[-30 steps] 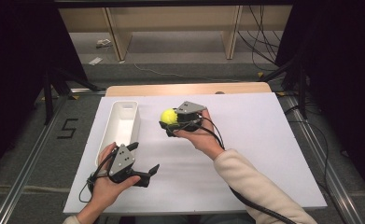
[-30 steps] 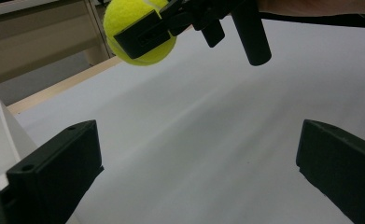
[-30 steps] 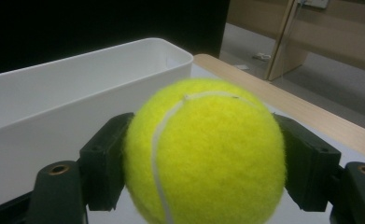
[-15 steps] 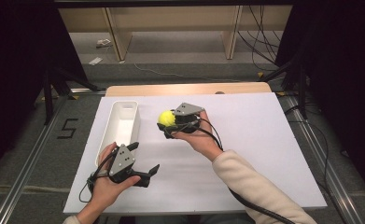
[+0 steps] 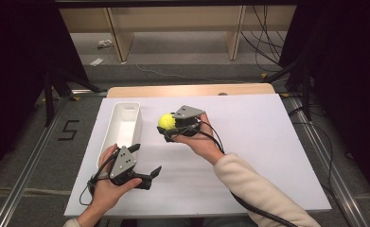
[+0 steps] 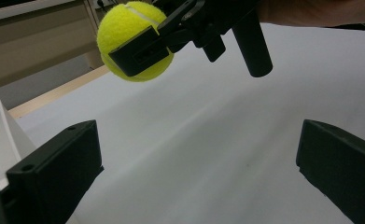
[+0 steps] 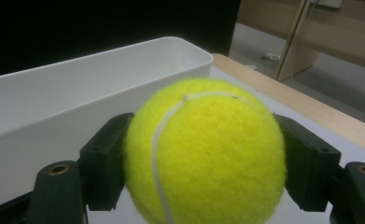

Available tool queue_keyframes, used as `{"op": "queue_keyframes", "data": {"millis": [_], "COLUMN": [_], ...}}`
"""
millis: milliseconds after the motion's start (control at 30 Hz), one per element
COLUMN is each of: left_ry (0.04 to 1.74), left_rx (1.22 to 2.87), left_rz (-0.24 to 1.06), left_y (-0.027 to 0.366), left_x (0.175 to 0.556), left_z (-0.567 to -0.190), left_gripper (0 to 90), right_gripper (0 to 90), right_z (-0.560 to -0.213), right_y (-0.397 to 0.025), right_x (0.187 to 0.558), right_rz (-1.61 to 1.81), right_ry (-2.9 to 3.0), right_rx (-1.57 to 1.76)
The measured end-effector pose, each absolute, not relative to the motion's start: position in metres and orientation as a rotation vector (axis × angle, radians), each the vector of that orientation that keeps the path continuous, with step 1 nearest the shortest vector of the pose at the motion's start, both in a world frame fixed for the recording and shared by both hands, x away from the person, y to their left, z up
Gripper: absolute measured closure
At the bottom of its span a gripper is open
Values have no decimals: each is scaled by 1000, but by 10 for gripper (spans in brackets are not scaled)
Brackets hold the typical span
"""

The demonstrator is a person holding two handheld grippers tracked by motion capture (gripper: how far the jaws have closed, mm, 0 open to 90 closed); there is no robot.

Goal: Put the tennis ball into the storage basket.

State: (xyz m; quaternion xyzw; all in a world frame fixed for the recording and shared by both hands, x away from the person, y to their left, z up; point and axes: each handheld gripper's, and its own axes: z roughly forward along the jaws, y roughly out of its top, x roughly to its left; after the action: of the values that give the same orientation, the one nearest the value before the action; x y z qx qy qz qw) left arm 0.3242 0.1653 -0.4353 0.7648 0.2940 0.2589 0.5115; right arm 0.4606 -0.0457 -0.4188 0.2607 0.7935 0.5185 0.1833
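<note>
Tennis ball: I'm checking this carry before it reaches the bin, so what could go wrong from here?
1. The tennis ball is fuzzy and round, pinched at its two sides by the right claw; it might roll out and drop onto the table.
2. Released short, it may hit the rim of the white bin and bounce away.
3. The open left claw sits close beside the bin and could nudge it.

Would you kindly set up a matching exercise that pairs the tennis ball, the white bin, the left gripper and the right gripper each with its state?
Things:
1. tennis ball
2. white bin
3. left gripper
4. right gripper

States:
A. jaws open, nothing between them
B. empty, on the table's left side
C. shut on the ball
D. yellow, held above the table

Pairs: 1-D, 2-B, 3-A, 4-C
</note>
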Motion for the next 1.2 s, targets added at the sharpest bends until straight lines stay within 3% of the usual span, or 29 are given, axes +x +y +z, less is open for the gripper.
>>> {"op": "queue_keyframes", "data": {"millis": [1200], "left_ry": [688], "left_rx": [1847], "left_rz": [606], "left_y": [166], "left_x": [321], "left_z": [-435], "left_gripper": [0], "right_gripper": [272], "right_z": [-416], "right_y": [-32], "right_x": [454], "right_rz": [1457], "right_ry": [2246], "right_rx": [739]}}
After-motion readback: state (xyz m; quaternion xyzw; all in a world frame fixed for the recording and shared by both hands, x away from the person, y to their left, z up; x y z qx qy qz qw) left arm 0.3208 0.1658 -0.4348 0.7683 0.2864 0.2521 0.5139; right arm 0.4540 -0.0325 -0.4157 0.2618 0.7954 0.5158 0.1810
